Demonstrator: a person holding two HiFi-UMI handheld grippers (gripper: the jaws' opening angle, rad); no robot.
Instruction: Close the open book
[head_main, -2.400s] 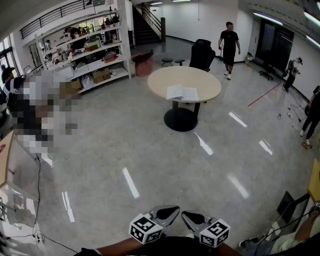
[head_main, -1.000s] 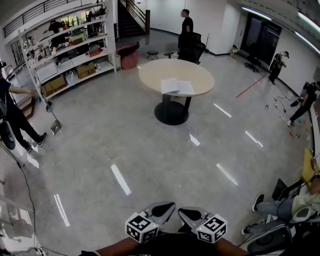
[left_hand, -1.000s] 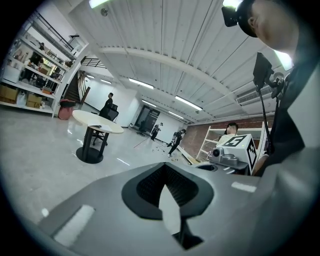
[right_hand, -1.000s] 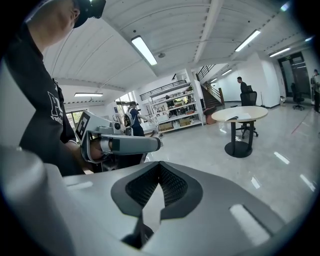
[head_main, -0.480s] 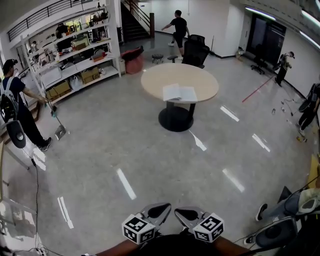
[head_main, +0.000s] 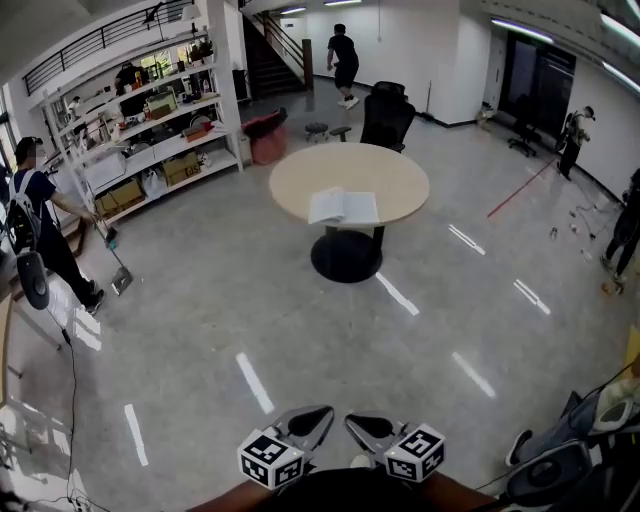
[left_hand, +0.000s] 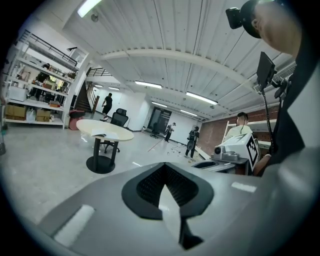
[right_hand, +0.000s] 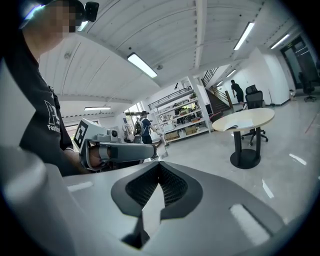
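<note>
Open white paper book (head_main: 343, 207) lying flat, pages up, on round beige pedestal table (head_main: 398, 176), well apart from both tools. Print on its pages too small to read. Left tool (head_main: 320, 415) and right tool (head_main: 358, 425) both pressed together, holding nothing.

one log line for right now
book: open on round table | left gripper: jaws shut, empty | right gripper: jaws shut, empty | both far from book
</note>
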